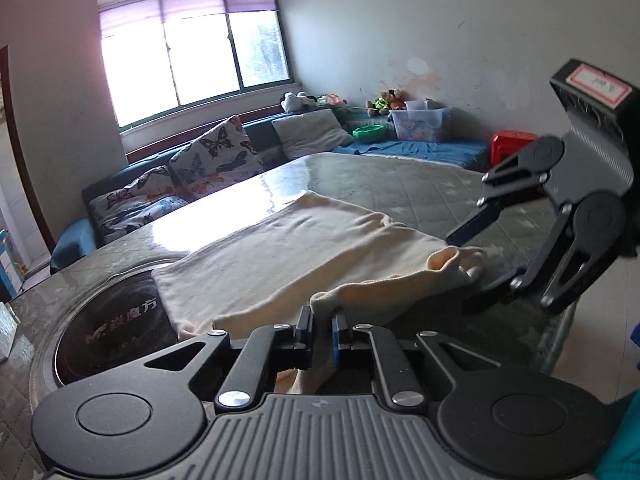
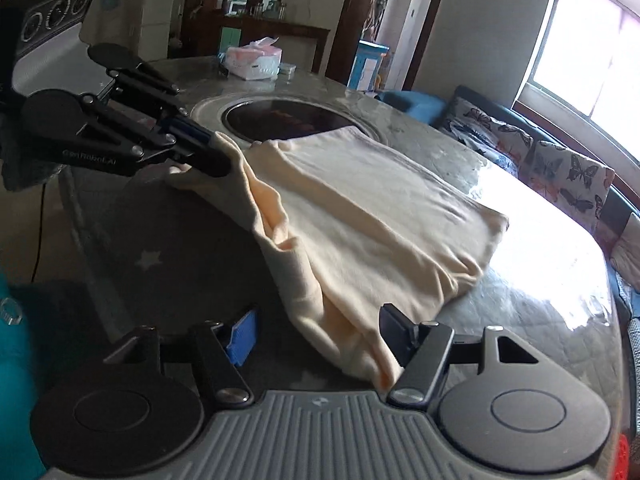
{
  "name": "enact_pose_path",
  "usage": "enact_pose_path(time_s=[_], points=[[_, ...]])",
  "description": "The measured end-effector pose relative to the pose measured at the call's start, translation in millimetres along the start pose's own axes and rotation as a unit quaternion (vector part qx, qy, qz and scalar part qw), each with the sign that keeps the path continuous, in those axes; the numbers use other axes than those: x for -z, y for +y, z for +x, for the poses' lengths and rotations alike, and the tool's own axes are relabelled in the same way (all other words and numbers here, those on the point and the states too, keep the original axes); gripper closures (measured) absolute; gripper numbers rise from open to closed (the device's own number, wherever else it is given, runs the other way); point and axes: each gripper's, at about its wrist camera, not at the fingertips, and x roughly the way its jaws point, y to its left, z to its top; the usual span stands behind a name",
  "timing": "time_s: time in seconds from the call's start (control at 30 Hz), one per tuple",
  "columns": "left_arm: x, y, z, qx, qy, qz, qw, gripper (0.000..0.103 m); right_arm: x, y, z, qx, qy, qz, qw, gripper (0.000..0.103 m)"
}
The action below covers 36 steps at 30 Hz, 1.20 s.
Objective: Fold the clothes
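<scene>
A cream garment [image 1: 304, 248] lies partly folded on the glass-topped table [image 1: 420, 188]. My left gripper [image 1: 323, 330] is shut on the garment's near edge, and a fold of cloth rises from between its pads. In the right wrist view the left gripper [image 2: 212, 152] holds that edge a little above the table, with the garment [image 2: 380, 208] sloping away from it. My right gripper [image 2: 318, 334] is open, and the garment's other near corner lies between its fingers, close to the right one. The left wrist view shows the right gripper [image 1: 466, 270] straddling that bunched corner.
A round dark hotplate [image 2: 288, 118] is set into the table, partly under the garment. A tissue pack [image 2: 254, 60] sits at the far edge. A sofa with butterfly cushions [image 1: 208, 160], a plastic box [image 1: 422, 122] and a red stool [image 1: 512, 142] stand beyond the table.
</scene>
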Motion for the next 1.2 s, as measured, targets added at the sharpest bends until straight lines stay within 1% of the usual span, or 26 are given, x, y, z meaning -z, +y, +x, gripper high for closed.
enact_pose_path(time_s=[0.03, 0.1, 0.13, 0.2, 0.33, 0.37, 0.47, 0.5, 0.63, 0.67, 0.7, 0.8, 1.0, 1.2], points=[[0, 1, 1, -0.001, 0.0, -0.004, 1.0, 0.094, -2, -1, 4, -0.001, -0.002, 0.004, 1.0, 0.04], [0, 3, 3, -0.001, 0.003, -0.01, 0.9999, 0.093, -4, -3, 12, -0.005, -0.004, 0.014, 1.0, 0.051], [1, 3, 4, -0.001, 0.005, -0.011, 0.9999, 0.093, -5, -5, 15, -0.007, -0.004, 0.02, 1.0, 0.055], [5, 3, 4, -0.002, 0.013, -0.009, 0.9999, 0.09, -8, -9, 20, -0.013, -0.004, 0.036, 0.999, 0.073], [17, 2, -1, -0.009, 0.021, 0.01, 0.9997, 0.083, -15, -18, 19, -0.017, -0.008, 0.07, 0.997, 0.085], [20, 2, -3, -0.01, 0.025, 0.015, 0.9995, 0.081, -17, -20, 18, -0.017, -0.01, 0.076, 0.997, 0.086], [29, 0, -7, -0.017, 0.033, 0.033, 0.9988, 0.07, -21, -26, 17, -0.016, -0.013, 0.09, 0.996, 0.087], [32, -1, -7, -0.021, 0.034, 0.042, 0.9983, 0.068, -23, -27, 16, -0.016, -0.016, 0.091, 0.996, 0.088], [39, -5, -4, -0.033, 0.04, 0.072, 0.9961, 0.069, -27, -28, 14, -0.014, -0.024, 0.095, 0.995, 0.09], [40, -5, -3, -0.035, 0.041, 0.074, 0.9958, 0.077, -27, -27, 14, -0.013, -0.025, 0.096, 0.995, 0.091], [40, -4, -1, -0.036, 0.042, 0.073, 0.9958, 0.091, -27, -26, 13, -0.012, -0.027, 0.097, 0.995, 0.091], [39, -1, -5, -0.035, 0.034, 0.058, 0.9971, 0.097, -25, -24, 9, -0.01, -0.032, 0.102, 0.994, 0.093], [28, 1, -27, -0.036, 0.009, 0.038, 0.9986, 0.098, -26, -20, -12, -0.008, -0.051, 0.112, 0.992, 0.093], [21, -4, -65, -0.028, -0.011, 0.022, 0.9993, 0.098, -31, -7, -46, -0.019, -0.071, 0.095, 0.993, 0.094]])
